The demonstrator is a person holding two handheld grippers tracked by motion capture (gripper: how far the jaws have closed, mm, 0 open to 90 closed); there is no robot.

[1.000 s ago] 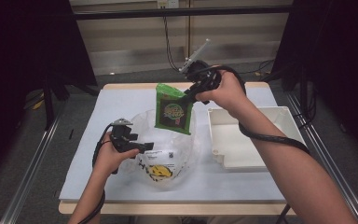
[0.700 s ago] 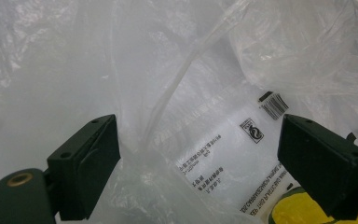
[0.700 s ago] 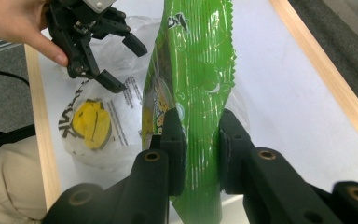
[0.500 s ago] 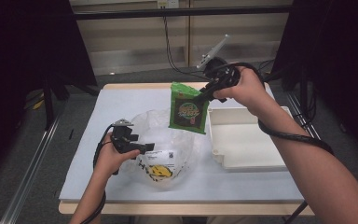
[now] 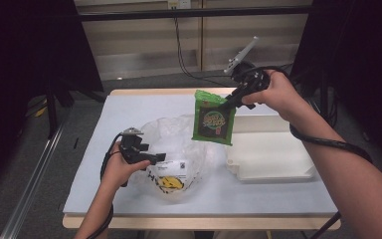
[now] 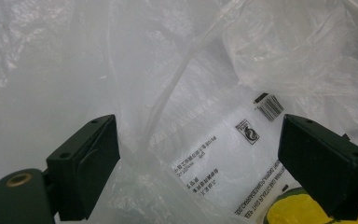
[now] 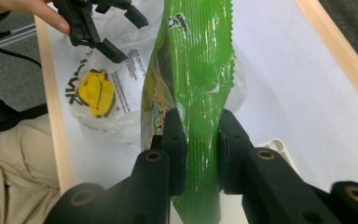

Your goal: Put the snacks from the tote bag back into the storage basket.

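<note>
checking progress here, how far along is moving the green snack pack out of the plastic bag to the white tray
Done: the green snack pack is out of the plastic bag. In hand: the right gripper clamps it in the air at the white tray's left edge; the left gripper is open at the bag. Left: setting it in the tray.

Plastic bag [image 5: 171, 159] on worktop [image 5: 129, 112] at 7 o'clock – tray [image 5: 273, 154] at 3 o'clock, just beside it; snack packet [image 5: 214, 118] held aloft between them, toward 12 o'clock.

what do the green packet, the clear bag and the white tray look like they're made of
Green packet: glossy plastic film, seemingly; it shines and has a zigzag-cut edge. Clear bag: thin see-through plastic, crinkled, printed. White tray: probably rigid matte plastic, with smooth moulded walls.
</note>
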